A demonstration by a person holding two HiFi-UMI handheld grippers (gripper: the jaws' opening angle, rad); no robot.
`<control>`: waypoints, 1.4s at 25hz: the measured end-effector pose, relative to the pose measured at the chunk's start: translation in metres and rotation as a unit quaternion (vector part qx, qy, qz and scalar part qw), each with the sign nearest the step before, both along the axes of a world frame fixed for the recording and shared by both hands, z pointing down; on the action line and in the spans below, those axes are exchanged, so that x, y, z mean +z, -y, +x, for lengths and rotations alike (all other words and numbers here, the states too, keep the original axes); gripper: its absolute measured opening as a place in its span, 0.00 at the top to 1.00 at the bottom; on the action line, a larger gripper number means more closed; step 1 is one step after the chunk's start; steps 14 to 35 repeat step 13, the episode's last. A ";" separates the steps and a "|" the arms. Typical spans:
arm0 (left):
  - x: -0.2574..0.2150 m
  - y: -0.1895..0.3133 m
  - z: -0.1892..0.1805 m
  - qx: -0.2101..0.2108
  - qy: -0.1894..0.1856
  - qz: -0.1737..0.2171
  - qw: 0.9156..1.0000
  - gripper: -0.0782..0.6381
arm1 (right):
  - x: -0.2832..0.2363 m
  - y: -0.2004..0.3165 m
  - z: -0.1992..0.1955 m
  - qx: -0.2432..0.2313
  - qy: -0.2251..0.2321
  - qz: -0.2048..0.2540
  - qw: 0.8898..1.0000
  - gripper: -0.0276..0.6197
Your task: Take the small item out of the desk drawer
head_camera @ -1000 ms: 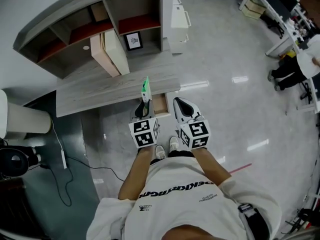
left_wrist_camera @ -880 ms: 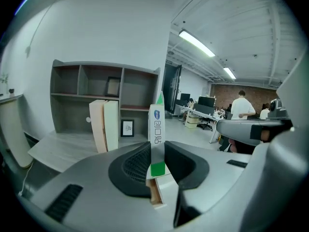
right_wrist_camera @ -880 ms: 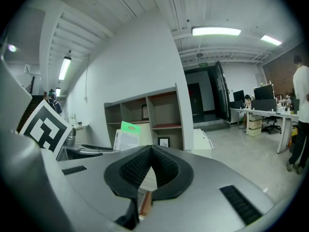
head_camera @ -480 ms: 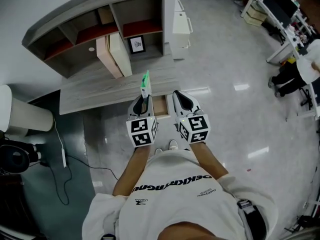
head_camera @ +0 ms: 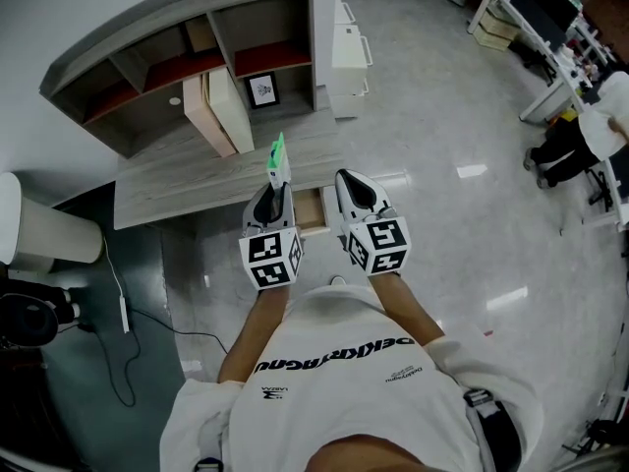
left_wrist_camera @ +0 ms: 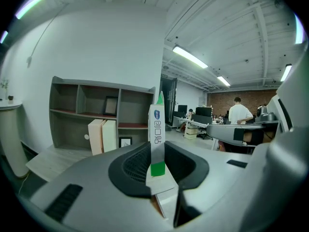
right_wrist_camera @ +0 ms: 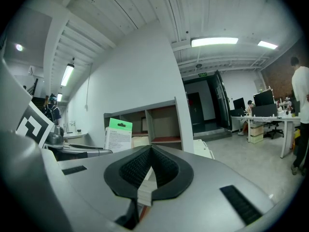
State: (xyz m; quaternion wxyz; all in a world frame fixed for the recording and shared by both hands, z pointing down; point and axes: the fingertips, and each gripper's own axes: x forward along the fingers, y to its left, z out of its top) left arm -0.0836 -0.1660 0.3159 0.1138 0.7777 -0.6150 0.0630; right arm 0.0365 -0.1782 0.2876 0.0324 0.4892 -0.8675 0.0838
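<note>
Slim white-and-green packet (head_camera: 278,160) upright in left tongs (head_camera: 278,193), near open drawer (head_camera: 314,211).

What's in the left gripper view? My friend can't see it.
The left gripper clamps a thin white-and-green packet, standing upright. Behind it stand a grey shelf and two pale books, with an office to the right.

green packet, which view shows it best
The left gripper view: the packet stands upright and close, edge-on, clamped in the left tool. The right gripper view shows its flat face at the left, lower part hidden. The head view shows only a small green-tipped sliver.
</note>
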 end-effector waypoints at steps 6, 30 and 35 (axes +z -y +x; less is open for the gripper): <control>-0.003 0.003 0.001 -0.001 -0.006 0.007 1.000 0.76 | 0.000 0.005 0.005 0.002 -0.002 0.003 1.000 0.91; -0.001 0.005 -0.002 -0.005 -0.009 0.010 1.000 0.76 | 0.005 0.008 0.006 0.002 -0.005 0.002 1.000 0.91; -0.001 0.005 -0.002 -0.005 -0.009 0.010 1.000 0.76 | 0.005 0.008 0.006 0.002 -0.005 0.002 1.000 0.91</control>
